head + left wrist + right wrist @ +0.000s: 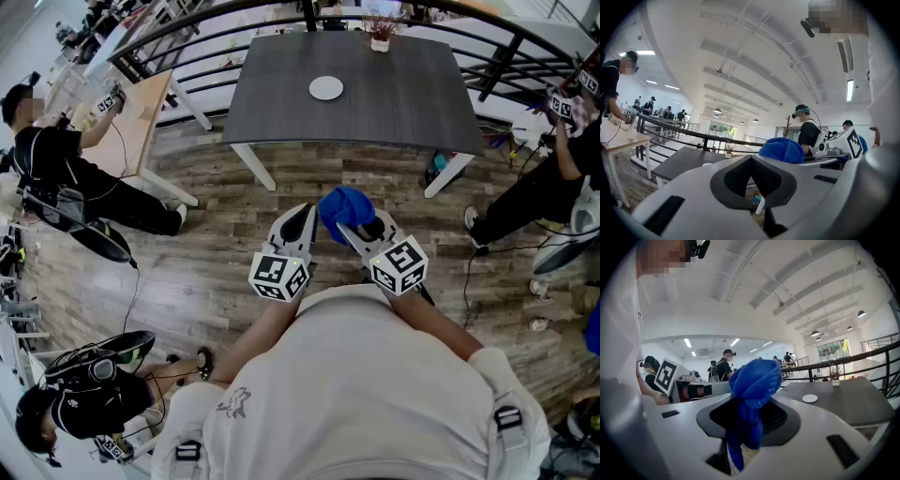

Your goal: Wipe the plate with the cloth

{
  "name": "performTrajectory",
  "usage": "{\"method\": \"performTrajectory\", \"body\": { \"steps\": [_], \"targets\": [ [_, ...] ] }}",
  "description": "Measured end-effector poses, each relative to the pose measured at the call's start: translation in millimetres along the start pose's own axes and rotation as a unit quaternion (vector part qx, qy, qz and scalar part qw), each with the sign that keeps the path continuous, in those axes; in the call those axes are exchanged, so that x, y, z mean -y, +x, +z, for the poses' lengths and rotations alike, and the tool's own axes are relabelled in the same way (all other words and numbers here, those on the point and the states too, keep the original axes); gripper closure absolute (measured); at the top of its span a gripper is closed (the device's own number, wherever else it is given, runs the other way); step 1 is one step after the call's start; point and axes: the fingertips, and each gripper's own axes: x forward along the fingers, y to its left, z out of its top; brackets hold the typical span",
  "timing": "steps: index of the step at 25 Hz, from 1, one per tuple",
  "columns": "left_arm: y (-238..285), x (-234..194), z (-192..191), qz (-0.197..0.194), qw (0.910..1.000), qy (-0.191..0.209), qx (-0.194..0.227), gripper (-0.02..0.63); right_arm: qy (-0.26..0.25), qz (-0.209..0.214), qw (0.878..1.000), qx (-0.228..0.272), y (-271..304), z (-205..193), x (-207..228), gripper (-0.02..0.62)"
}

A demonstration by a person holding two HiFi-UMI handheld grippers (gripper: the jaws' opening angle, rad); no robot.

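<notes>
- The blue cloth (pixel 345 212) is bunched into a ball and pinched in the right gripper (pixel 358 231). In the right gripper view the cloth (pixel 752 390) bulges up past the jaw tips, and a tail of it hangs down between them.
- The right gripper (pixel 746 427) is clamped on the cloth, and only the fabric keeps its jaws slightly apart.
- The white plate (pixel 326 88) lies on the dark grey table (pixel 394 103), well apart from the cloth and from both grippers and out ahead of them. In the right gripper view the plate (pixel 809 398) shows to the right of the cloth, lying flat on the table (pixel 853 404).
- The left gripper (pixel 302 217) is just beside the right one, on its left. Its jaws (pixel 751 161) are fully together with nothing between them, and the cloth (pixel 782 150) shows just above and to their right.
- Both grippers are held over the wooden floor (pixel 234 244), short of the table's near edge.
- A small potted plant (pixel 380 37) stands at the table's far edge, with a dark railing (pixel 216 28) beyond it.
- A person stands at a light wooden table (pixel 141 108) on the left.
</notes>
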Motion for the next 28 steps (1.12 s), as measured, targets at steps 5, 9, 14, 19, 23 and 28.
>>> {"method": "performTrajectory", "body": {
  "steps": [5, 9, 14, 19, 23, 28],
  "targets": [
    [0.8, -6.9, 0.8, 0.001, 1.0, -0.002, 0.0, 0.6, 0.003, -0.005, 1.0, -0.002, 4.9, -1.6, 0.3, 0.466],
    [5.8, -15.4, -2.6, 0.01, 0.9999, -0.009, -0.006, 0.6, 0.005, -0.003, 1.0, -0.006, 11.3, -2.3, 5.6, 0.466],
    [29.6, -13.1, -4.6, 0.007, 0.9998, -0.013, -0.01, 0.6, 0.006, -0.002, 1.0, -0.001, 9.5, 2.3, 26.5, 0.466],
    [71.5, -8.8, -7.0, 0.004, 0.9996, -0.024, -0.013, 0.6, 0.008, -0.011, 1.0, 0.01, 6.3, 13.4, 74.5, 0.466],
    [111.6, -1.0, -2.0, 0.004, 0.9995, -0.029, -0.009, 0.6, 0.002, -0.003, 1.0, 0.007, 5.4, 25.9, 111.6, 0.466],
    [166.2, 11.4, 9.1, 0.016, 0.9994, -0.032, 0.002, 0.6, -0.003, -0.006, 1.0, 0.003, -7.6, 43.9, 167.0, 0.466]
  ]
}}
